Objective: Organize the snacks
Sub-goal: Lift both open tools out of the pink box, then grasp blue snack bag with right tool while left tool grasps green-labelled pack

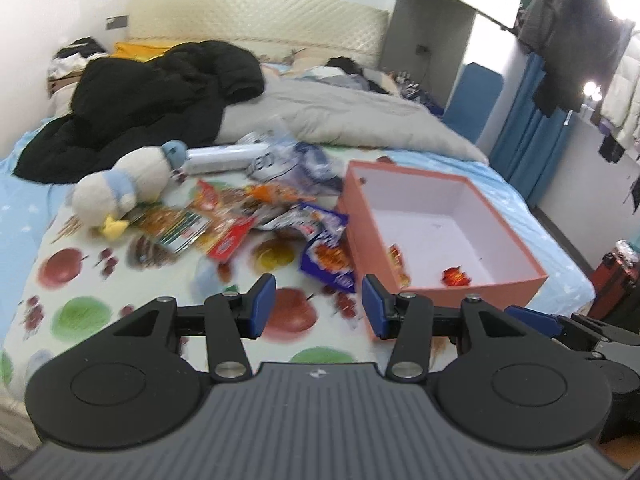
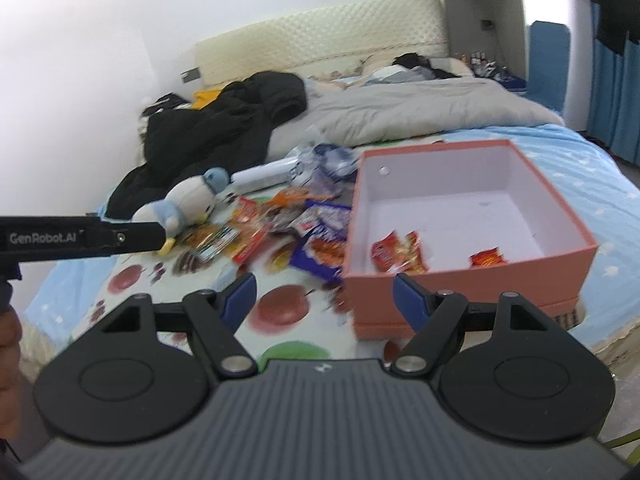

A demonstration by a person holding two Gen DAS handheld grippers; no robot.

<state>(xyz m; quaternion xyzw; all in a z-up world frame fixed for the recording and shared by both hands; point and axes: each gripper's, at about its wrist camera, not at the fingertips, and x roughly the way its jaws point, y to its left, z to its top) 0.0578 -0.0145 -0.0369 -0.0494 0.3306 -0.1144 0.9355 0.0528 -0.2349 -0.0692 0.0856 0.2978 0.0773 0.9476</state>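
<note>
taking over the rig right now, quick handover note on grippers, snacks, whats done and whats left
Left hand-held gripper: open, nothing between its pads, above the fruit-print sheet.
Right hand-held gripper: open, empty, at the near wall of the pink box.
Done: a few red snack packets lie in the box, one by the near-left corner, one further right.
Left: the snack pile on the bed left of the box, including a purple packet against the box wall.
A plush toy lies beside the pile.
</note>
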